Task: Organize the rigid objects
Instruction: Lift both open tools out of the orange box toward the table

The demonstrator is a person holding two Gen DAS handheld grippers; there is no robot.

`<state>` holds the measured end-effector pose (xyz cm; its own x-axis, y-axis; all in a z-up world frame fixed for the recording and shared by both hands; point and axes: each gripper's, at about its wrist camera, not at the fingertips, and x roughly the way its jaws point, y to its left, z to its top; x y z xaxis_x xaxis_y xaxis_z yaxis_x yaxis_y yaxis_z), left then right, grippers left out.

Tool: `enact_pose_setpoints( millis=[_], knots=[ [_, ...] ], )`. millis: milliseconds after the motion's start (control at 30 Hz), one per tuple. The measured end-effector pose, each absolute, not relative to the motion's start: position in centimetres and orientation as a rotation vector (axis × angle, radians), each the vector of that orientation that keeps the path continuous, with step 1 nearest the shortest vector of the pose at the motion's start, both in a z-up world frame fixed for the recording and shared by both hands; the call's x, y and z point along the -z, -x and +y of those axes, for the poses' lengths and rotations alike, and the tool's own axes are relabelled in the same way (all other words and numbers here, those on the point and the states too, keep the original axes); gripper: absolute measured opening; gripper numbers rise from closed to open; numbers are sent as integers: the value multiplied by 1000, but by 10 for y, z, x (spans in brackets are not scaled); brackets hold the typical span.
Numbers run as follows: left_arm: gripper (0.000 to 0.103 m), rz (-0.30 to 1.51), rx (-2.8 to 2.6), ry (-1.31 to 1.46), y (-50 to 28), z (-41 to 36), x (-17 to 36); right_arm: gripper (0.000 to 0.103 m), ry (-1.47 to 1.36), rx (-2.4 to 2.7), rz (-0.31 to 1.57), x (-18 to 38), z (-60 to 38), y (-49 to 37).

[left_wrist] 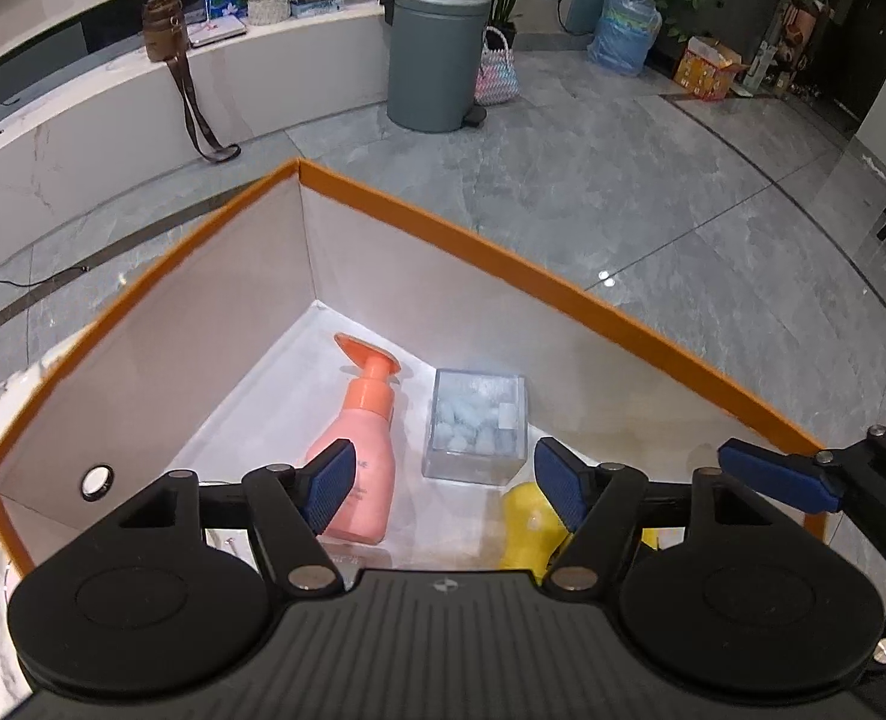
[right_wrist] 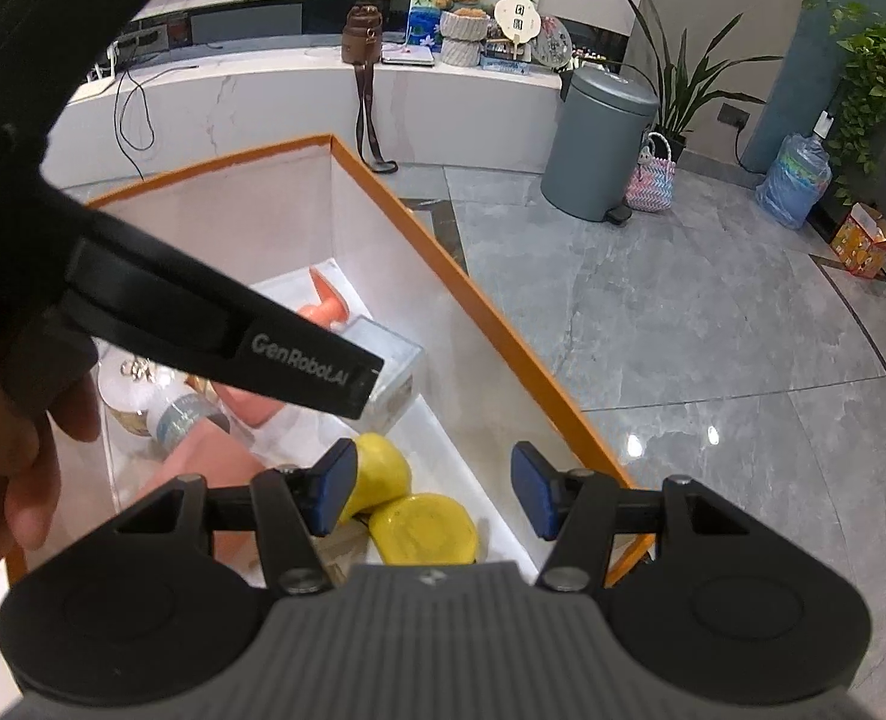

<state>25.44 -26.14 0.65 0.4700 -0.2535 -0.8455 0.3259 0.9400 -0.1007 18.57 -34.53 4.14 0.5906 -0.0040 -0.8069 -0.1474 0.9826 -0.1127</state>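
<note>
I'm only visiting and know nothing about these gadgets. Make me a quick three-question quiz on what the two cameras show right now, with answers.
1. True or false: the pink pump bottle stands upright in the orange-rimmed box.
2. Which object lies closest under the right gripper? A) clear plastic case B) yellow dumbbell C) grey pedal bin
3. Fill in: both the left gripper and the right gripper are ____ and hold nothing.

Key
1. False: it lies on its side on the box floor.
2. B
3. open
</note>
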Motion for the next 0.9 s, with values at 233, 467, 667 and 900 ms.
enact_pose_setpoints(
  millis=[233, 467, 667, 900],
  knots=[
    [80, 984, 375, -86, -245, -254, -23, 57, 150, -79, 913, -50, -340, -183],
    [80, 914, 337, -4, -232, -228, -38, 57, 137, -95, 888, -58, -331, -179],
    [80, 873, 309, 51, -220, -196, -51, 57, 132, -106, 873, -65, -321, -180],
    [80, 808, 205, 24, -200, -147, -56, 57, 117, -149, 838, -75, -303, -176]
  ],
)
